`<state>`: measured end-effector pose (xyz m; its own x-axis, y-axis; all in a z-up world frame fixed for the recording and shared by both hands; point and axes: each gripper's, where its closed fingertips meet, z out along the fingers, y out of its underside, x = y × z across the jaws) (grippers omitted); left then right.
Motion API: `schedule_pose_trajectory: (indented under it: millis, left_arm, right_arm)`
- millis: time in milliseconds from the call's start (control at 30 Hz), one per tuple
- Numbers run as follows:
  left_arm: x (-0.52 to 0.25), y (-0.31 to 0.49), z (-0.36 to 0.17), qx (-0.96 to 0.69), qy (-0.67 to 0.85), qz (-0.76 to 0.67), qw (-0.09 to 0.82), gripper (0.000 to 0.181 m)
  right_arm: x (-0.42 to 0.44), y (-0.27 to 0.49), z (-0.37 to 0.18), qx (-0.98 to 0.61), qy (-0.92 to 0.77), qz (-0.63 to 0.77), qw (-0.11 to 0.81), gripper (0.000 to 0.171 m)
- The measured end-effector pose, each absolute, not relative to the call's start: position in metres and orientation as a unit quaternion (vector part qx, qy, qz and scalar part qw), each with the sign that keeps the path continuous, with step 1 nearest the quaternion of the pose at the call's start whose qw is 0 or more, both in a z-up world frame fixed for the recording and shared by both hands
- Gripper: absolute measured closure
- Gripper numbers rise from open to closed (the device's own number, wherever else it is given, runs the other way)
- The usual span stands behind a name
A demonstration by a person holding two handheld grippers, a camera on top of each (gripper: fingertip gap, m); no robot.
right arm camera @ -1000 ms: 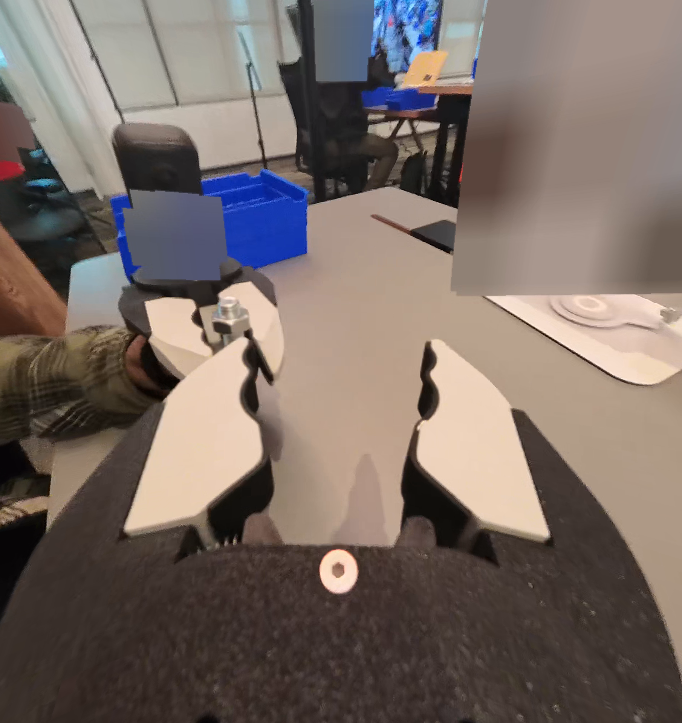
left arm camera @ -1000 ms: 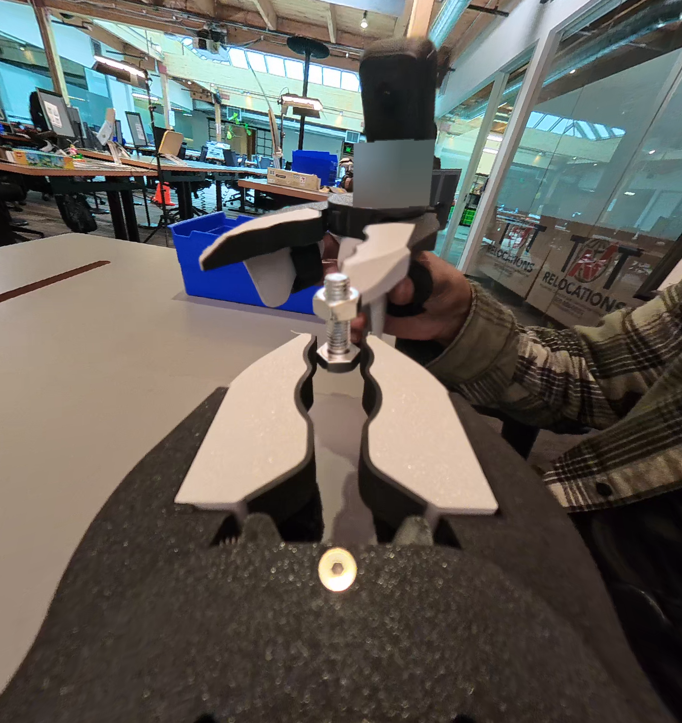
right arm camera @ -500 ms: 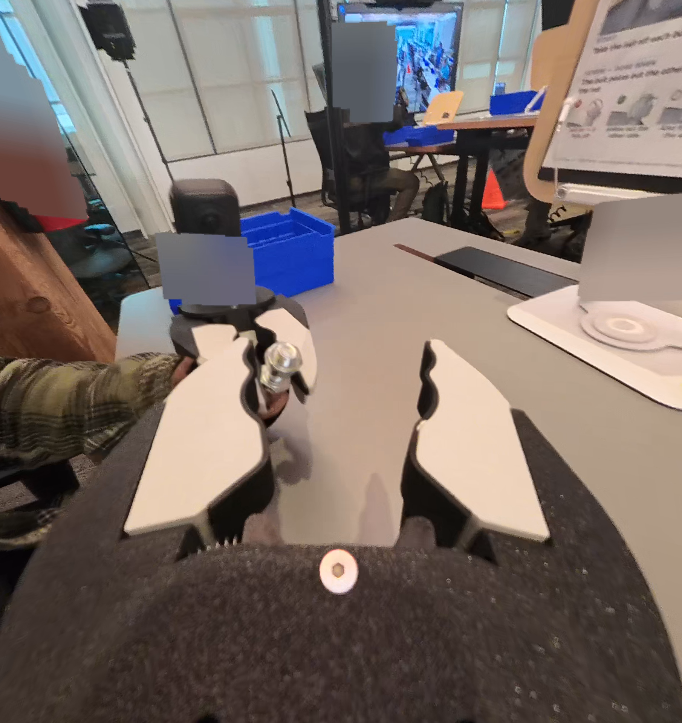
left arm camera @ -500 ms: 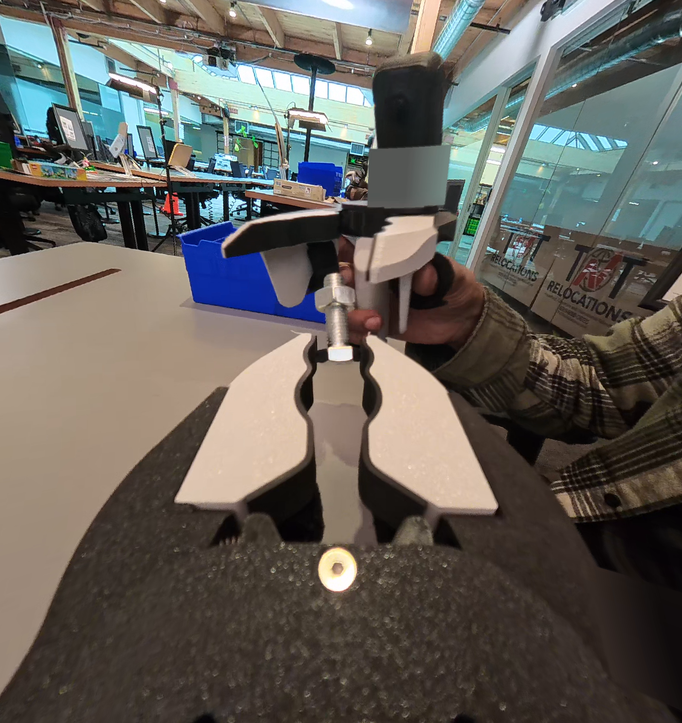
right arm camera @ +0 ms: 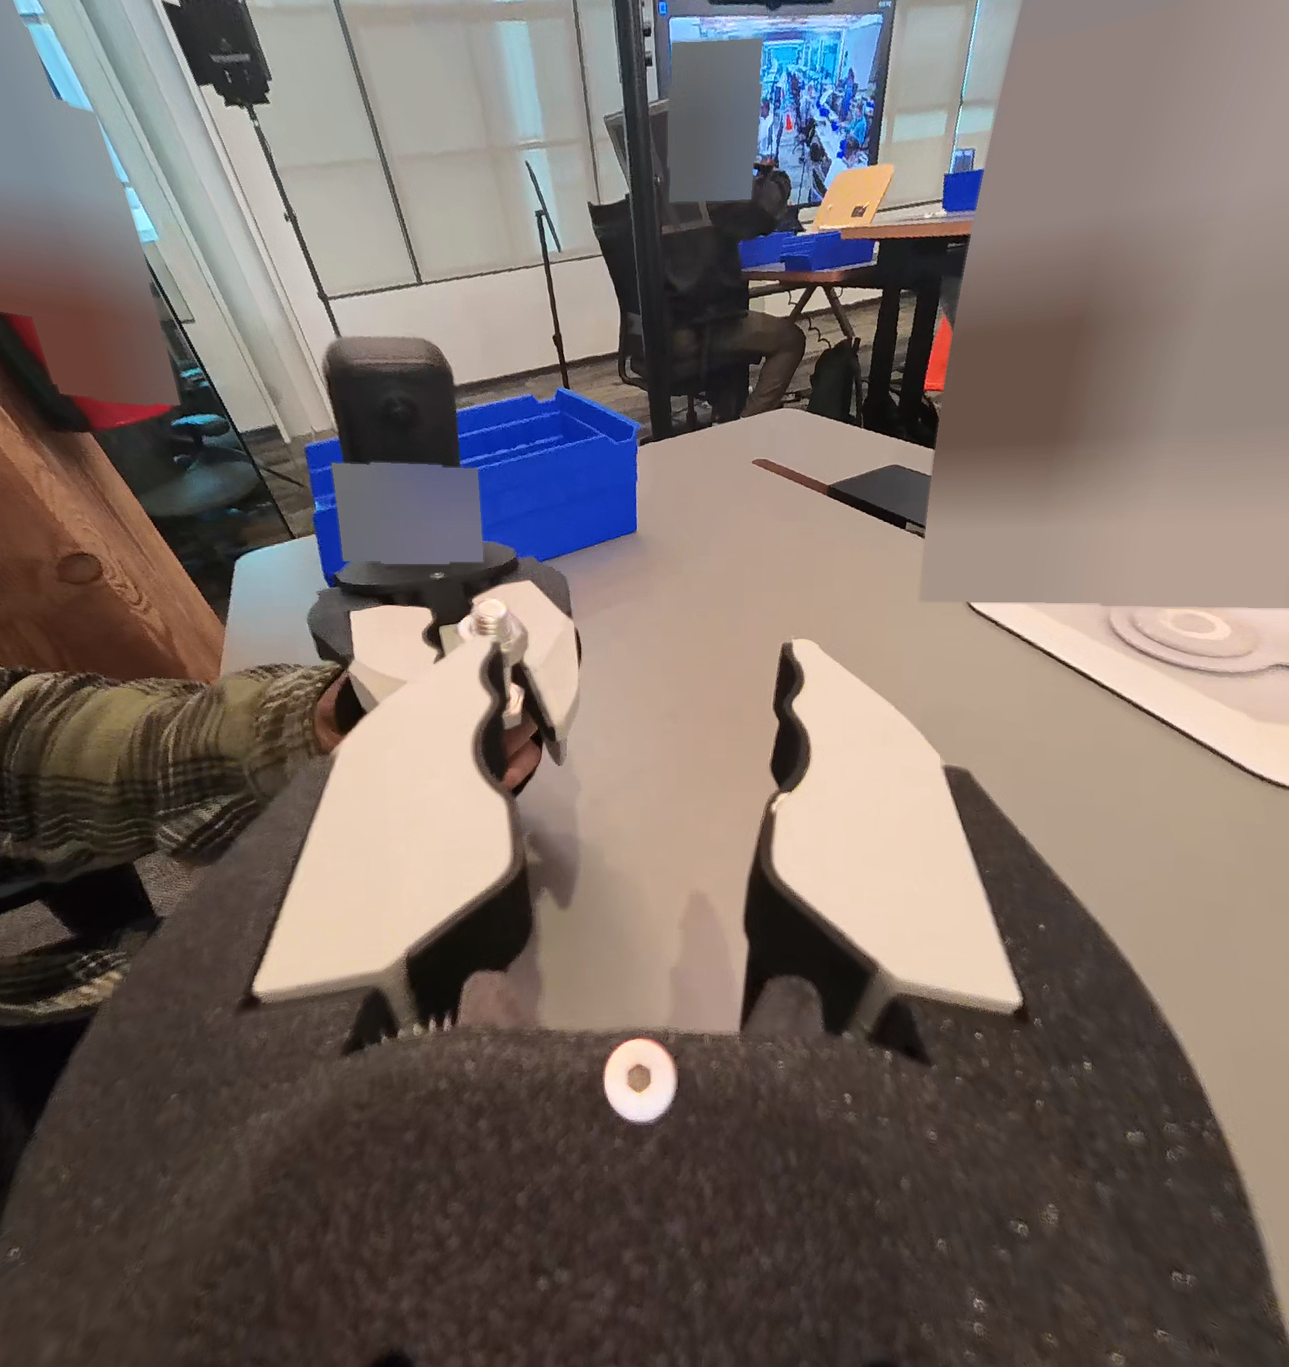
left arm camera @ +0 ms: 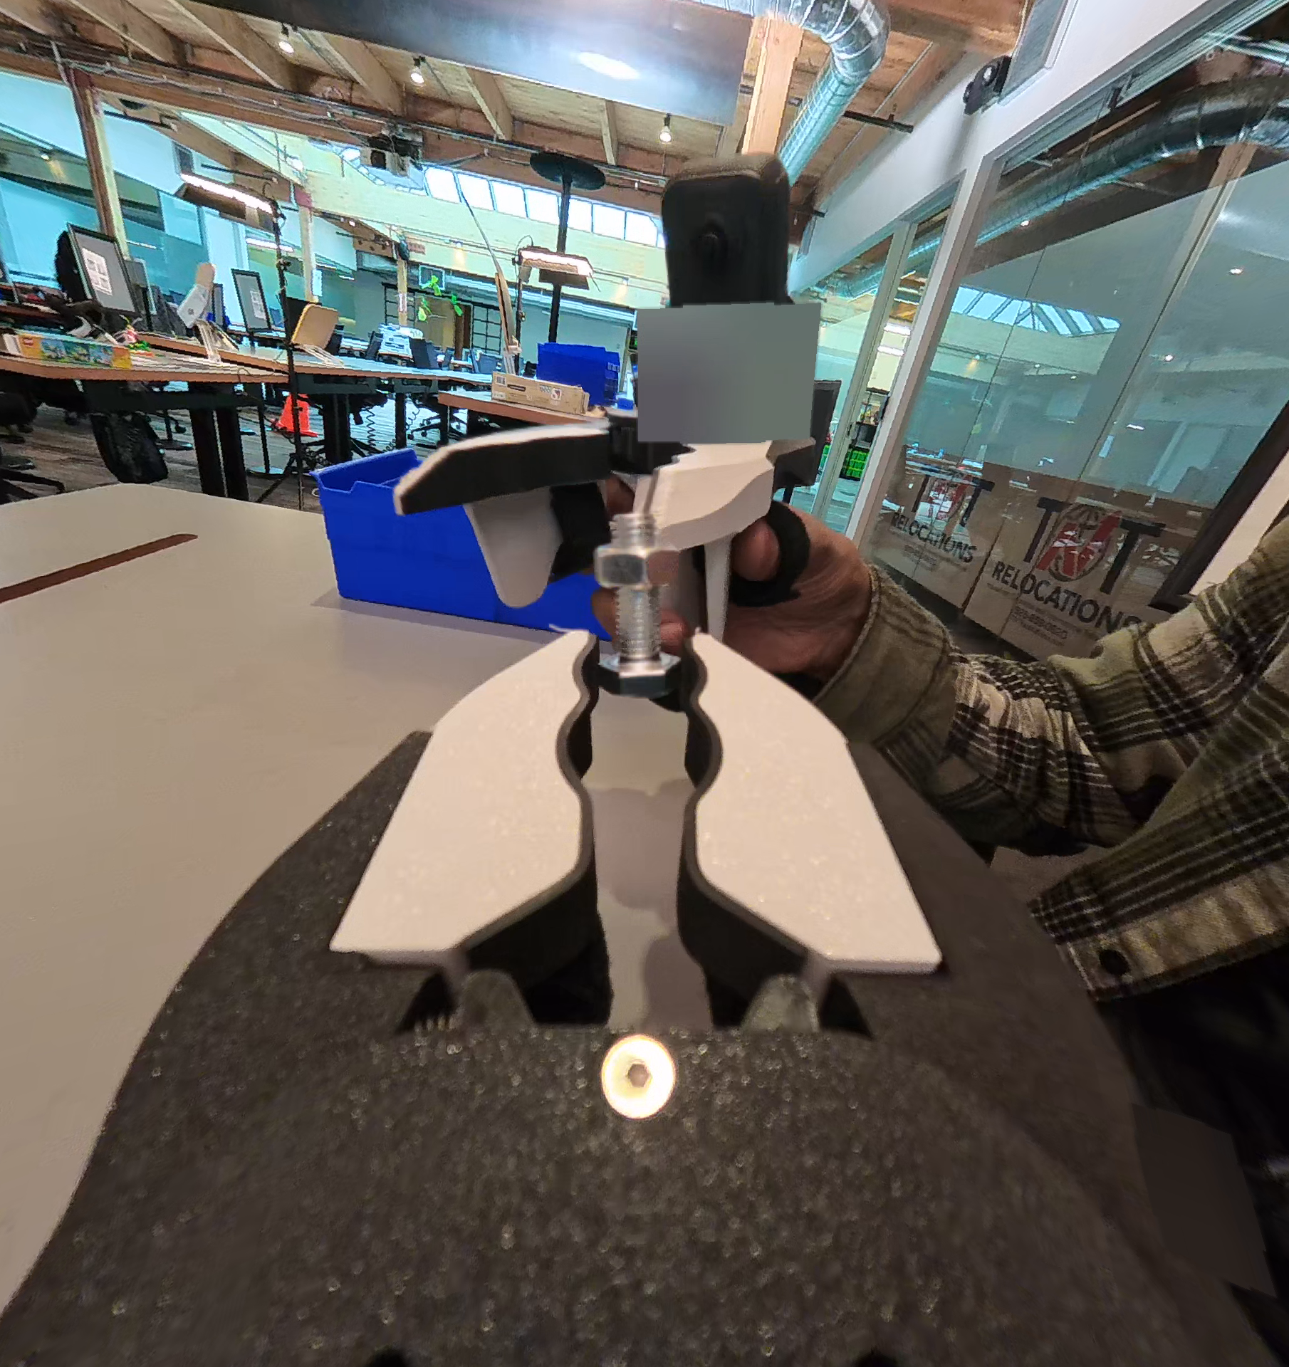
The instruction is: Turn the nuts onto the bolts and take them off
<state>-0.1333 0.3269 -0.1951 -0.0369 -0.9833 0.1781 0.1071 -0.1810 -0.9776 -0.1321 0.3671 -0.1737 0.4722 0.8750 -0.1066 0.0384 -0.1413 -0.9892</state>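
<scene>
L gripper [left arm camera: 635,677], nearest in the left wrist view, is pinched tight on the bolt [left arm camera: 634,614] by its hex head, shank standing upright. Nut [left arm camera: 629,568] sits about a third of the way down the thread from the tip, a few turns showing above it.

Just beyond, R gripper [right arm camera: 645,692] is spread wide, holding nothing. In its own view one finger [right arm camera: 434,769] overlaps the bolt and nut; can't tell if it touches. No grip on the nut yet.

To do this step well, imo:
- keep L clamp firm & shank vertical so the head doesn't twist
- center the nut's flats between R pads before closing
- rotate about the bolt axis, short turns, regrip w/o side load

Farther off on the table [left arm camera: 146,703]: blue bin [left arm camera: 405,547], well clear.
</scene>
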Motion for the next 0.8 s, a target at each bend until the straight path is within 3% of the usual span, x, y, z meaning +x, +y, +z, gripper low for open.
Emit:
schedule_pose_trajectory:
  millis: [467, 800]
  left_arm:
    - [-0.134, 0.326, -0.192, -0.501, 0.422, -0.585, 0.478, 0.161]
    - [-0.148, 0.322, -0.169, -0.45, 0.393, -0.637, 0.487, 0.161]
  right_arm:
    - [-0.14, 0.363, -0.169, -0.642, -0.376, 0.364, 0.56, 0.092]
    - [-0.158, 0.36, -0.146, -0.612, -0.393, 0.401, 0.558, 0.094]
